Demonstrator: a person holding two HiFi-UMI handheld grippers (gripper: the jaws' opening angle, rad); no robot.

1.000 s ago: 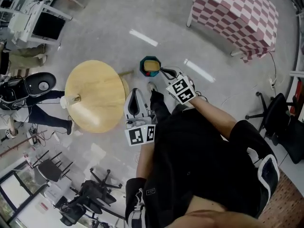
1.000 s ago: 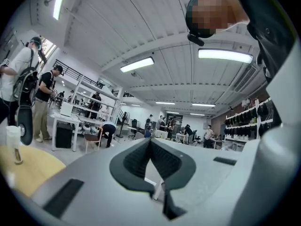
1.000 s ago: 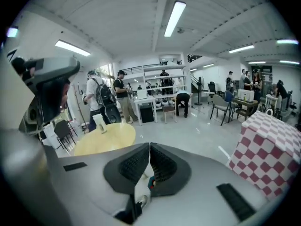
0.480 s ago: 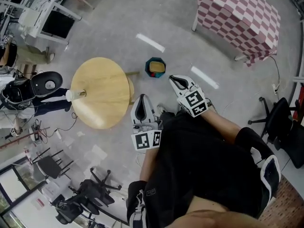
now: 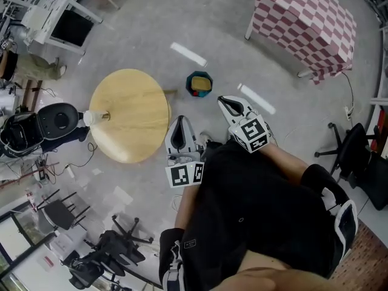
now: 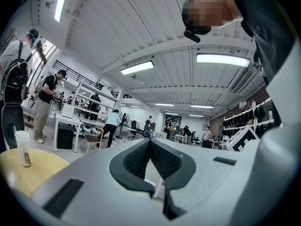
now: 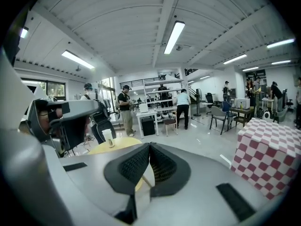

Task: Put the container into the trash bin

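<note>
A teal trash bin [image 5: 189, 82] stands on the floor past the round wooden table [image 5: 130, 115], with a yellowish container [image 5: 199, 86] lying inside it. My right gripper [image 5: 222, 99] hangs shut and empty, raised just to the near right of the bin. In the right gripper view its jaws [image 7: 149, 145] meet with nothing between them. My left gripper [image 5: 180, 119] sits by the table's right edge, pointing level, also shut and empty [image 6: 150, 140]. A white cup [image 5: 94, 118] stands upright at the table's left edge and shows in both gripper views [image 6: 22, 148] [image 7: 108, 137].
A table with a red-and-white checkered cloth [image 5: 306, 17] stands at the far right [image 7: 270, 154]. Office chairs [image 5: 348, 153] sit at the right and at the near left [image 5: 112, 247]. A person with a backpack [image 5: 36, 126] is left of the round table. Desks and people fill the background.
My right gripper has risen and drawn back from the trash bin, staying shut. The left gripper has shifted a little along the table's edge.
</note>
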